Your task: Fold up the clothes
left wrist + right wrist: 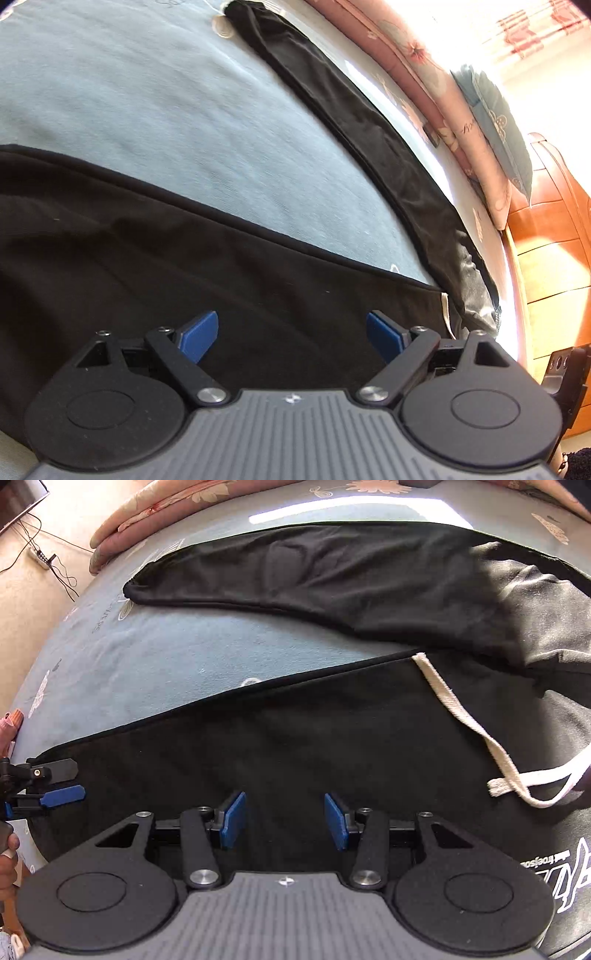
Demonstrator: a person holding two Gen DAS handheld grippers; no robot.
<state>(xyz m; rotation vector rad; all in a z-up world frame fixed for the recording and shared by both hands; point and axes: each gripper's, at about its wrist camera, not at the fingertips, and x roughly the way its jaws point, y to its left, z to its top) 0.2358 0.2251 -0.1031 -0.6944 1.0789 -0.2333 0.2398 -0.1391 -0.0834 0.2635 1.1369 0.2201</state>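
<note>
A black hoodie (332,738) lies spread on a blue-grey bed sheet (166,657). One long sleeve (295,576) stretches out across the sheet, seen too in the left wrist view as the sleeve (351,122). A white drawstring (480,731) trails over the body fabric. My right gripper (284,821) hovers open over the hoodie's body with nothing between its blue pads. My left gripper (291,334) is open above the black fabric (147,266), and it shows at the left edge of the right wrist view as the left gripper (59,782), near the hoodie's hem.
A pink floral quilt (436,96) and a blue pillow (498,125) lie along the far side of the bed. A wooden headboard (554,251) stands at the right. The floor with a power strip and cables (44,561) is beyond the bed's left edge.
</note>
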